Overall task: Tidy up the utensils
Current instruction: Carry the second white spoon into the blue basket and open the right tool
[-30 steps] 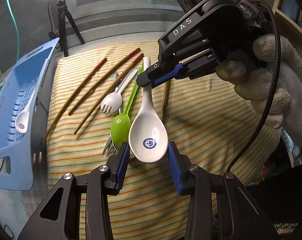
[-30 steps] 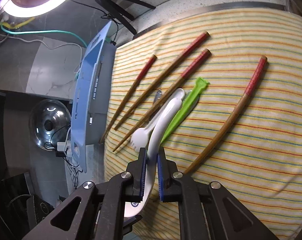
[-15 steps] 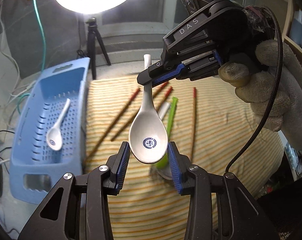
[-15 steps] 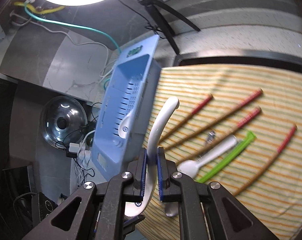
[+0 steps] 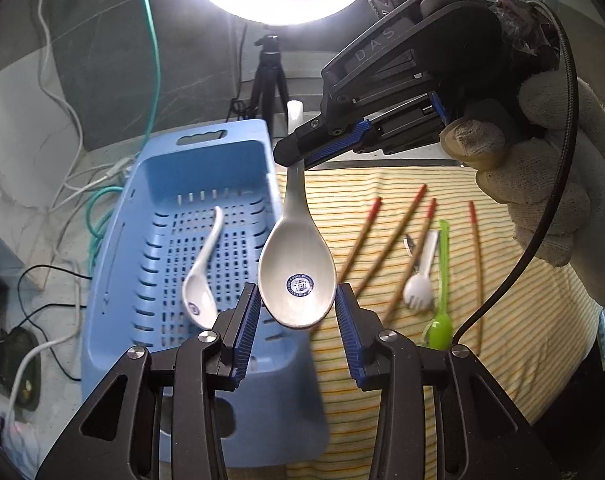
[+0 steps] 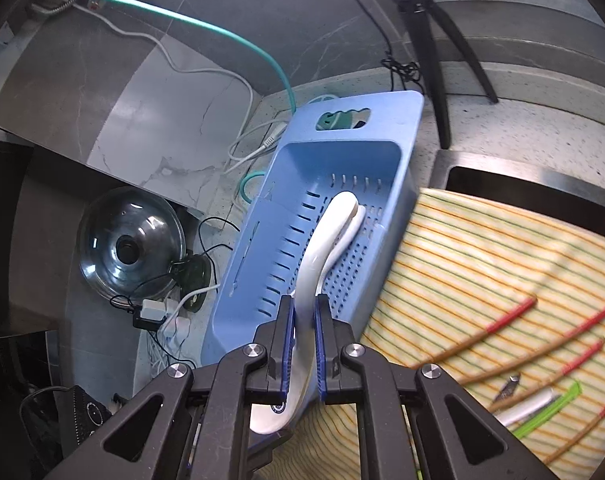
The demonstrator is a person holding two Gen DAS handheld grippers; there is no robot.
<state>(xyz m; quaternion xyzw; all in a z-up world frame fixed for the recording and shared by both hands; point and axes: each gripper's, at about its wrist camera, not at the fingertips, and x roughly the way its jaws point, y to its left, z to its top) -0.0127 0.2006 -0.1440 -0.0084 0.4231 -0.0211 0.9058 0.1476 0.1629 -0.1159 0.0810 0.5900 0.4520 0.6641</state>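
My right gripper (image 6: 302,344) is shut on the handle of a white ceramic soup spoon (image 5: 296,276) and holds it in the air at the right rim of the blue slotted basket (image 5: 150,264). In the right wrist view the spoon (image 6: 322,236) curves over the basket (image 6: 262,264). My left gripper (image 5: 296,320) is open, and its jaws flank the spoon's bowl without touching it. A second white soup spoon (image 5: 204,272) lies in the basket. Several red-tipped chopsticks (image 5: 406,236), a white fork (image 5: 420,284) and a green spoon (image 5: 440,300) lie on the striped cloth (image 5: 522,320).
A ring light on a tripod (image 5: 268,76) stands behind the basket. Cables (image 5: 98,208) lie left of the basket. A glass pot lid (image 6: 128,244) and a power strip (image 6: 154,312) sit on the counter at the left. A small metal utensil (image 6: 508,386) lies among the chopsticks.
My right gripper has lifted the soup spoon off the cloth and carried it left to the basket's edge. My left gripper has followed, staying open around the bowl.
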